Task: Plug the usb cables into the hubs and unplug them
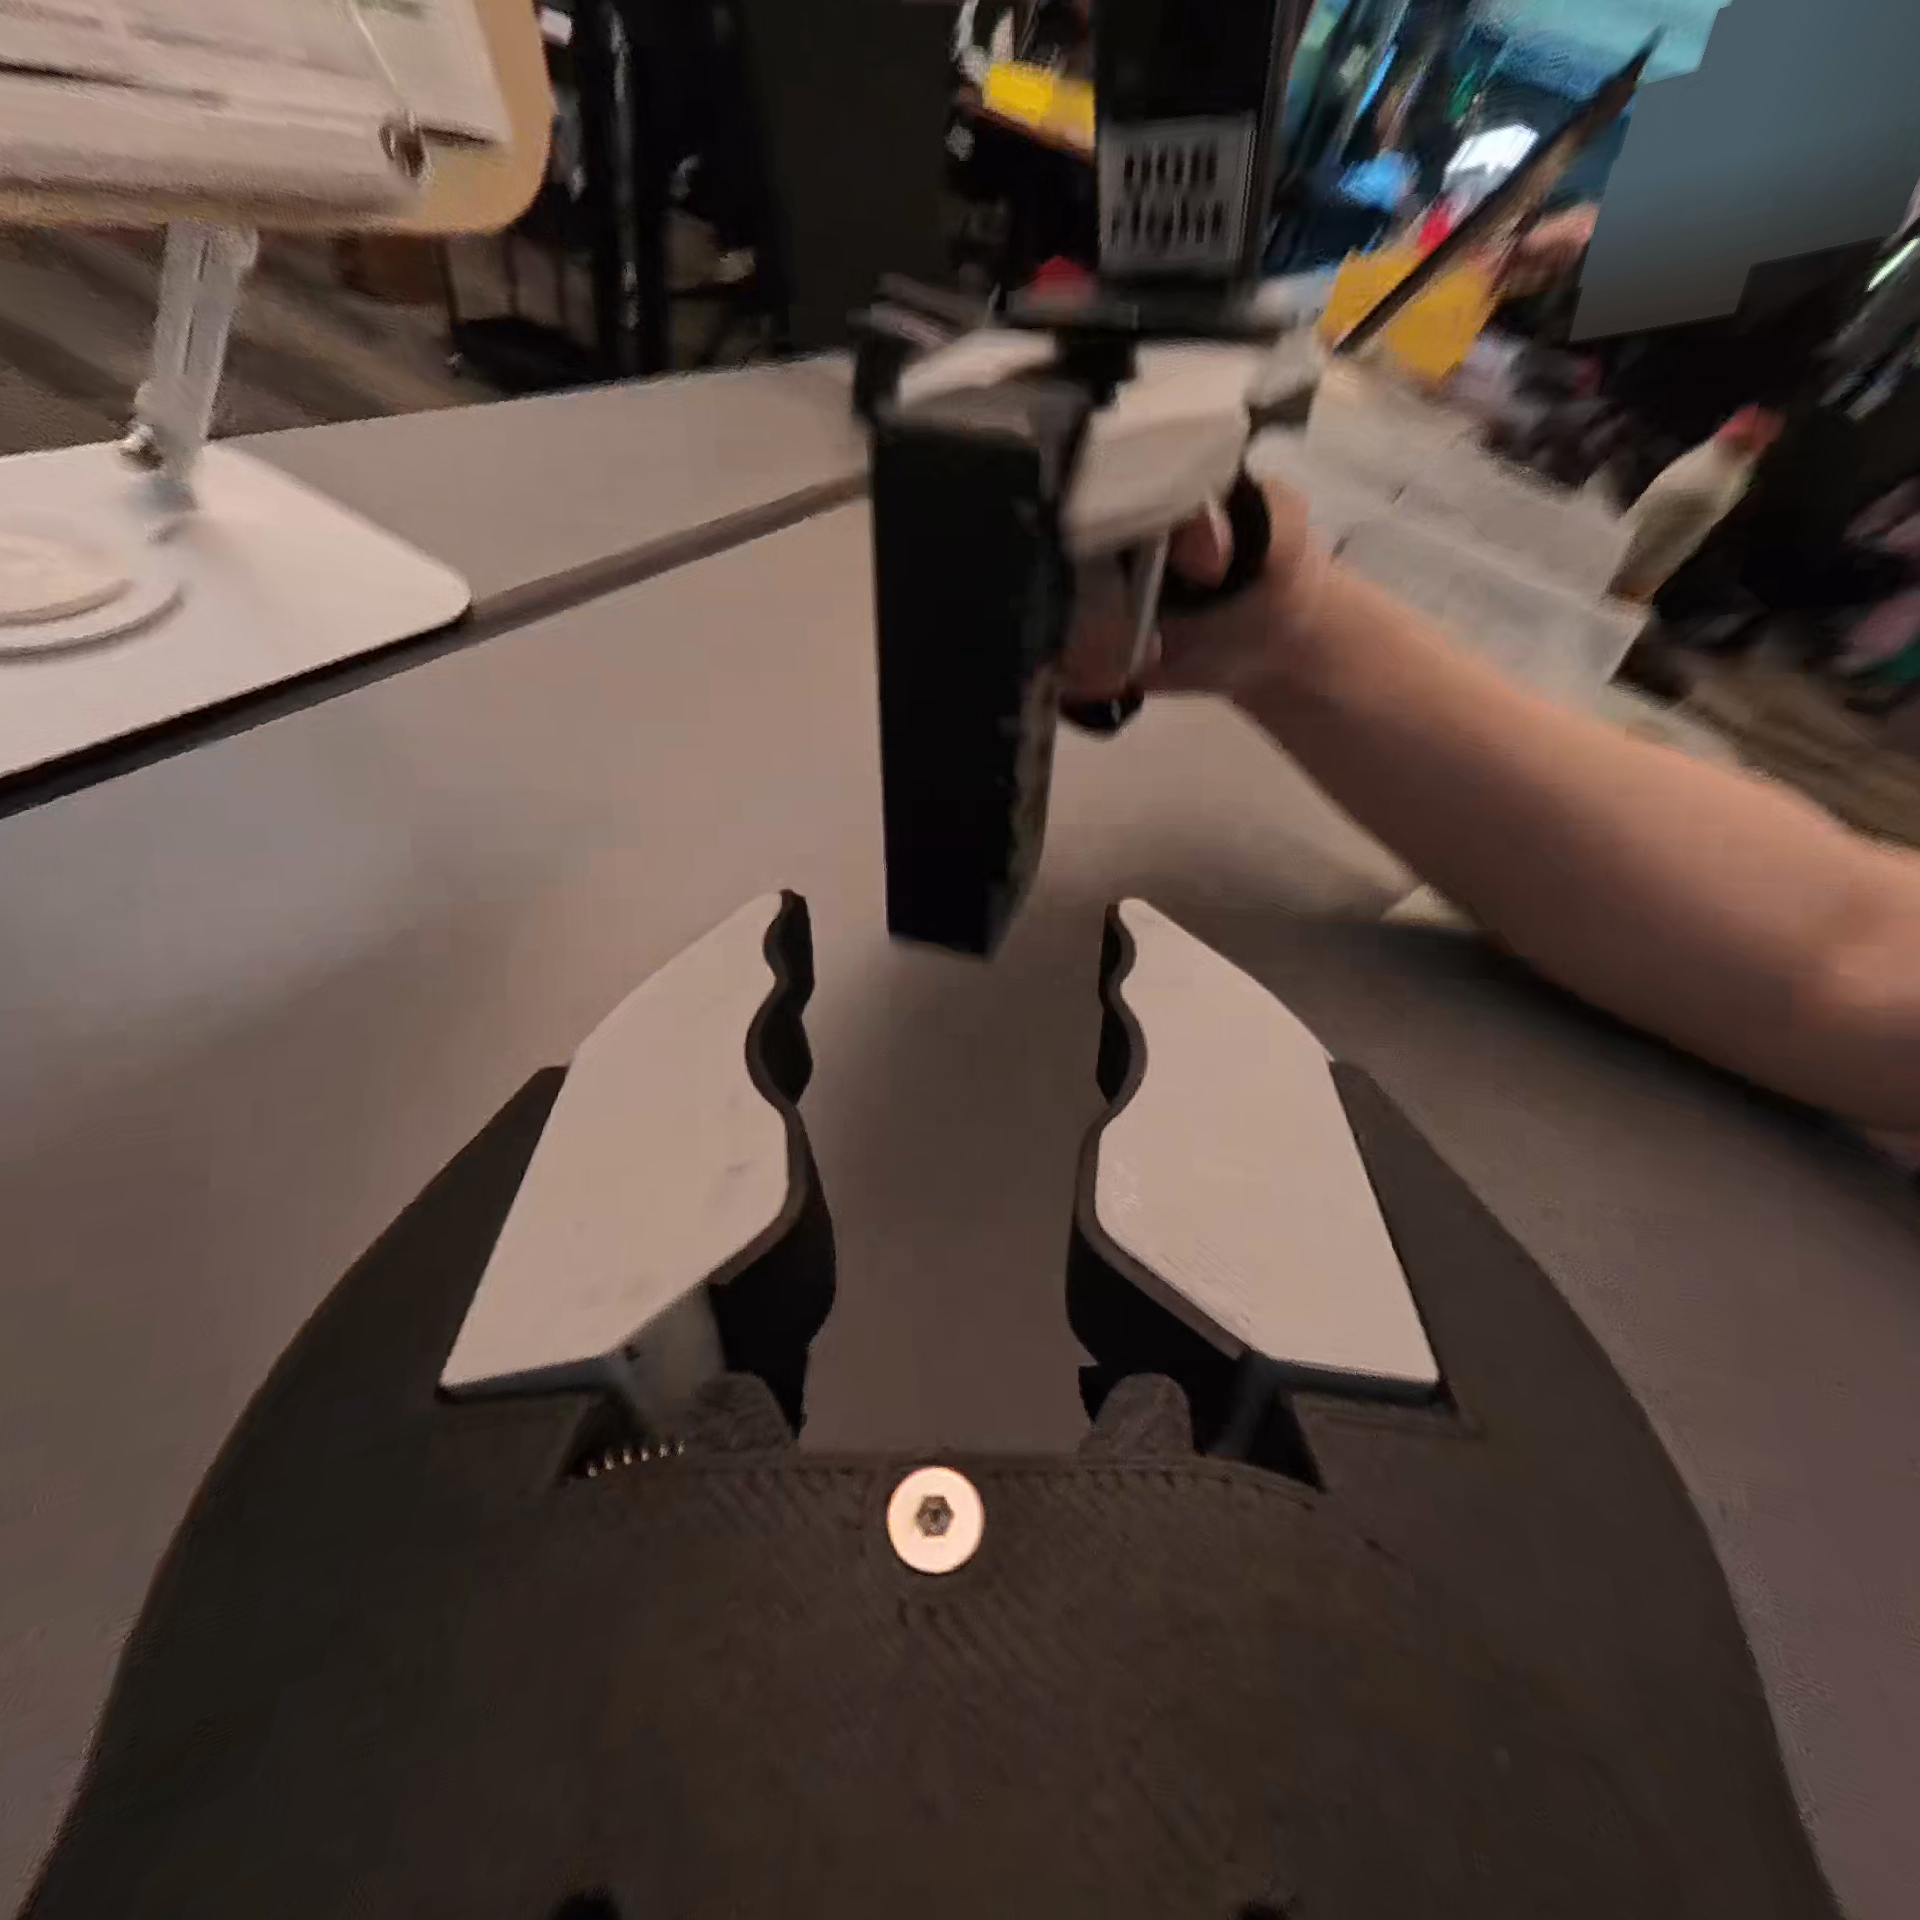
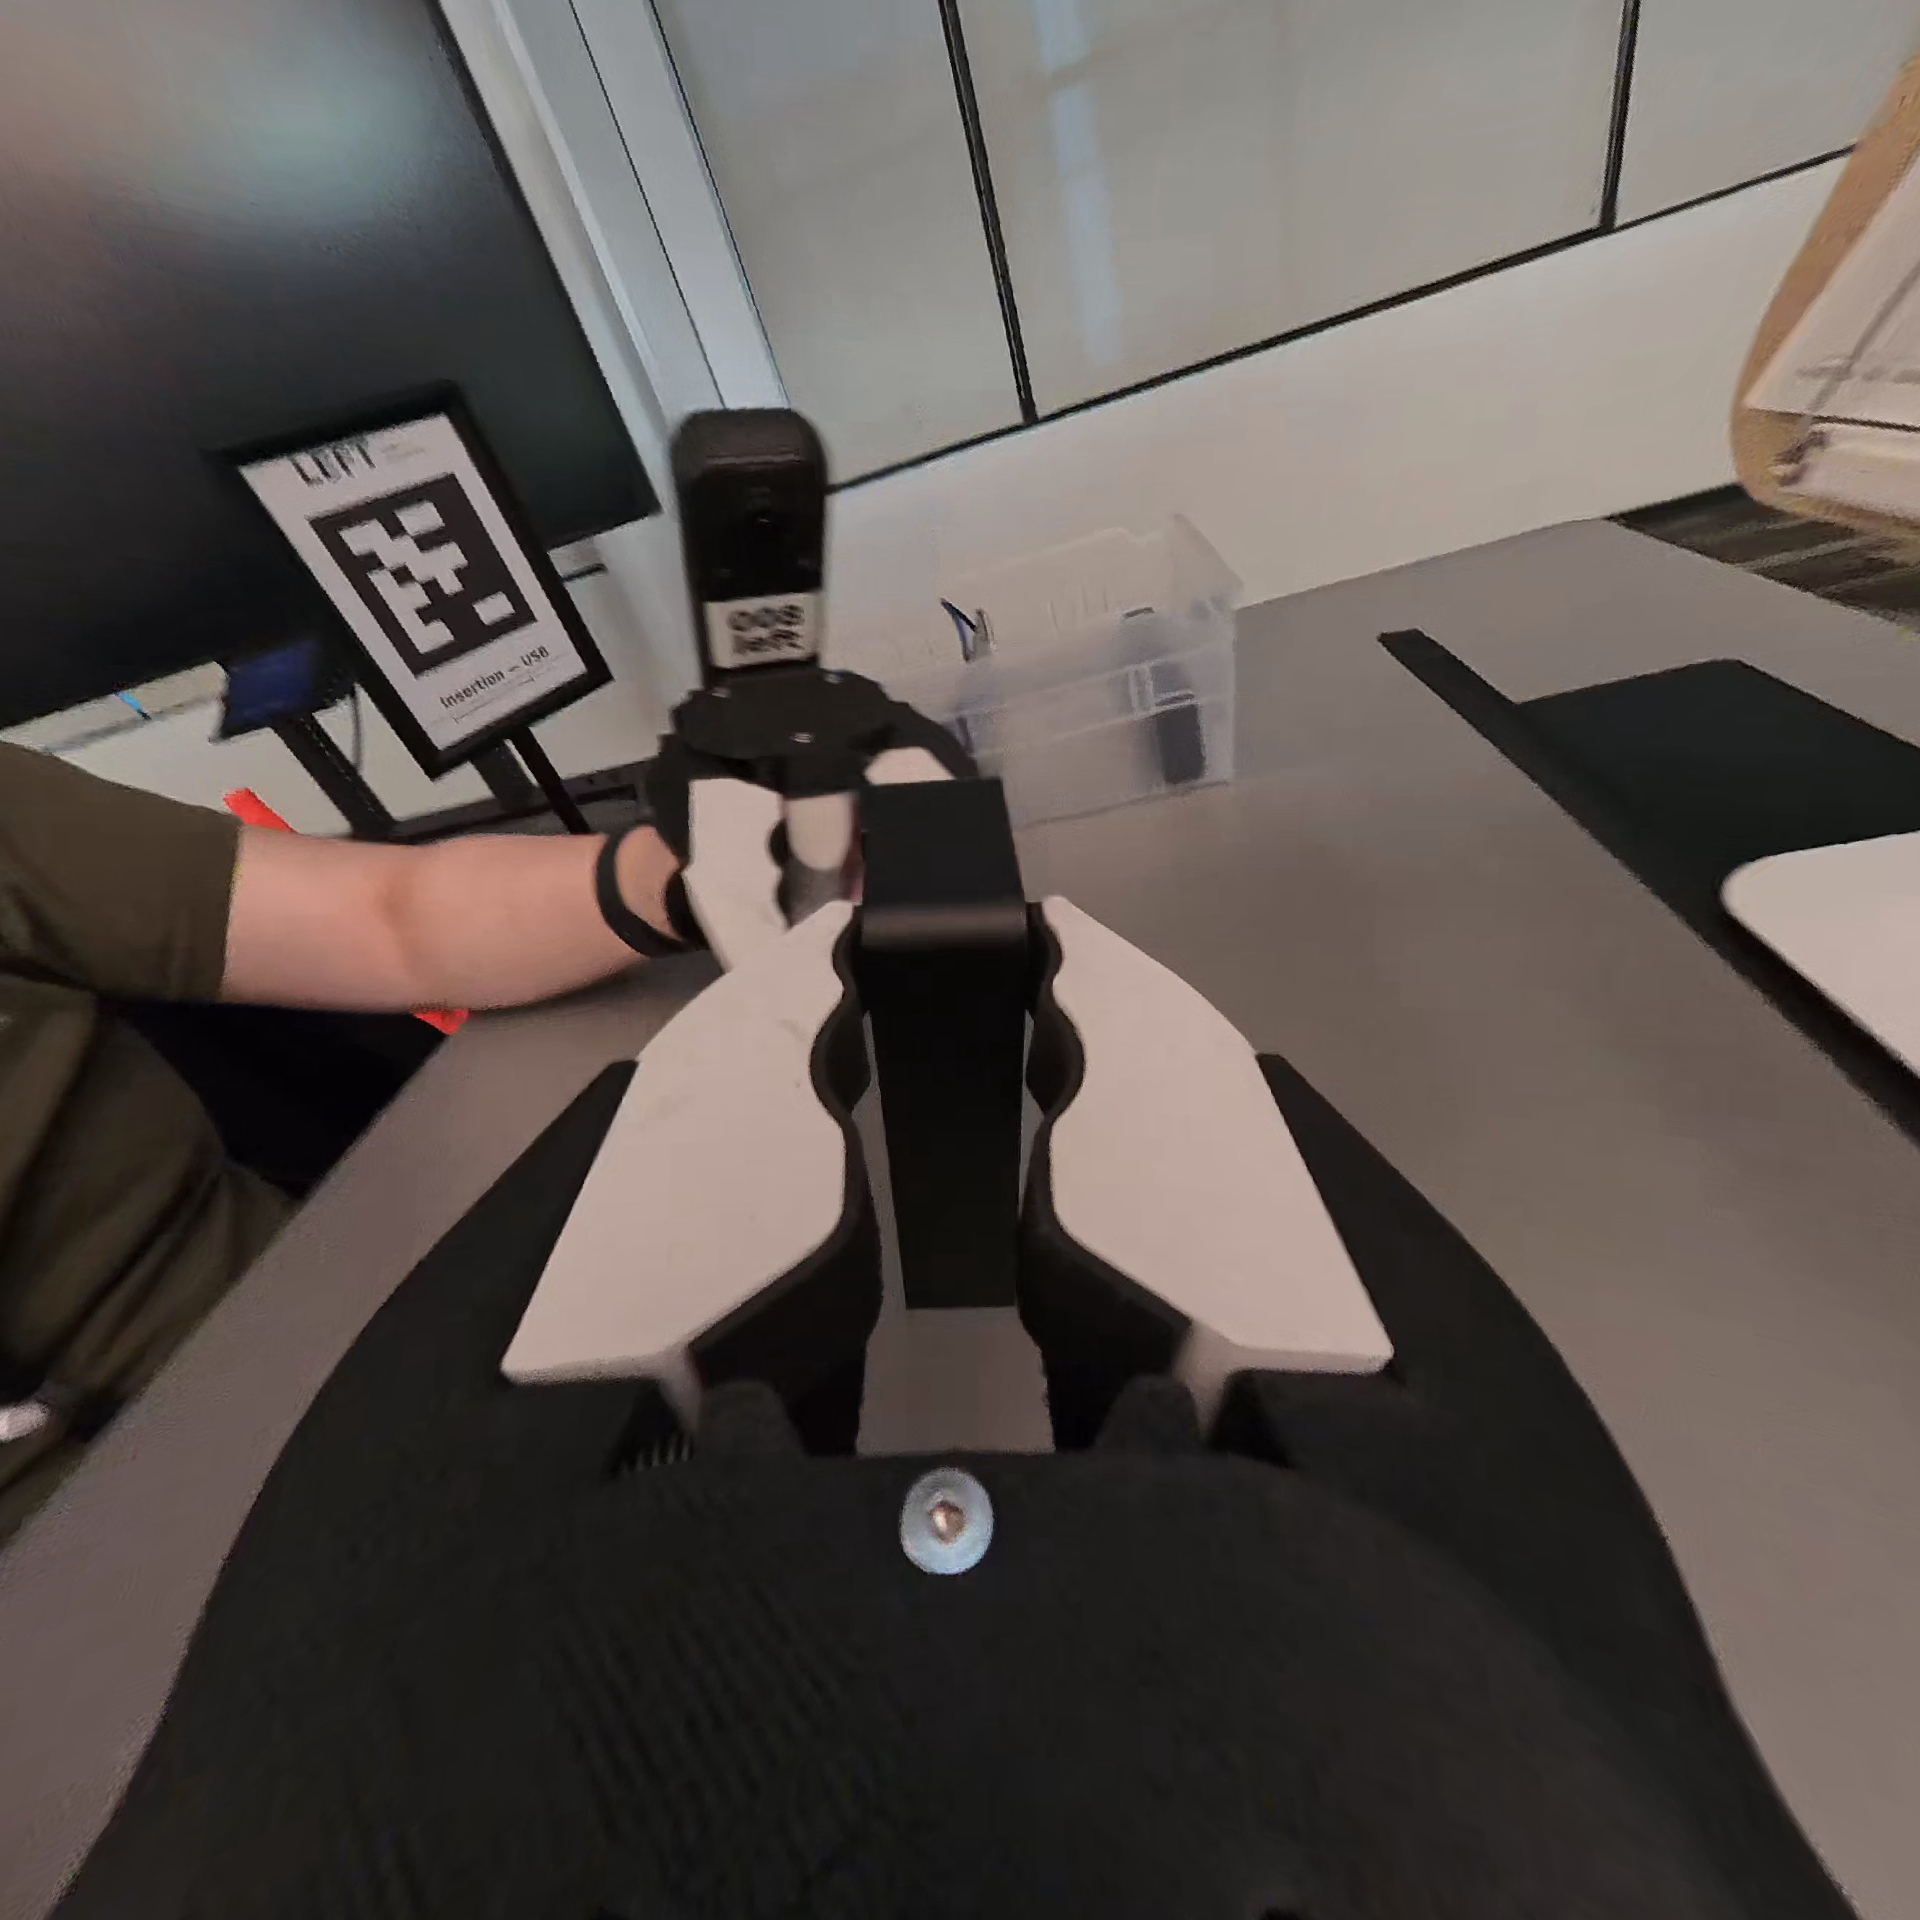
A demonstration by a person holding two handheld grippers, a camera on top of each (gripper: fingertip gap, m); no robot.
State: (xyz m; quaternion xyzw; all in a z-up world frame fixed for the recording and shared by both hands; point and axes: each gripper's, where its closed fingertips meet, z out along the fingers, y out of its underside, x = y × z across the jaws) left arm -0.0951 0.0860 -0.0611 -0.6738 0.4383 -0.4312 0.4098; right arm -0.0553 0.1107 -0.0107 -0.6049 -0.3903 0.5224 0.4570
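Holding a black hub (image 2: 940,1049) upright between its fingers, the right gripper (image 2: 943,935) is clamped on it, white pads pressing both long sides. No usb cable shows in either view, and nothing is plugged into the hub as far as these pictures show. So the task looks to be at its start or between rounds: hub lifted, cable not yet fetched, plugging and unplugging both left to do.

The left gripper (image 1: 954,914) has its fingers apart and nothing between them. From its own camera the hub (image 1: 961,665) hangs just ahead of and above its fingertips, held from the far side by the right gripper (image 1: 1049,488), with a bare forearm (image 1: 1558,831) coming in from the right. Grey table (image 1: 312,987) lies under both.

Hub look: plain matte black slab, tall and narrow, squared edges, rounded corners at the top end. One narrow edge in the left wrist view shows rough detail, probably ports, but motion blur makes that unsure. Rigid, easy to pinch across the flat faces.

Beyond the right gripper's tips: the left gripper (image 2: 790,862) seen head-on, a framed marker sign (image 2: 426,582), and a clear plastic bin (image 2: 1101,686) farther back, where cables may be, though I cannot tell.
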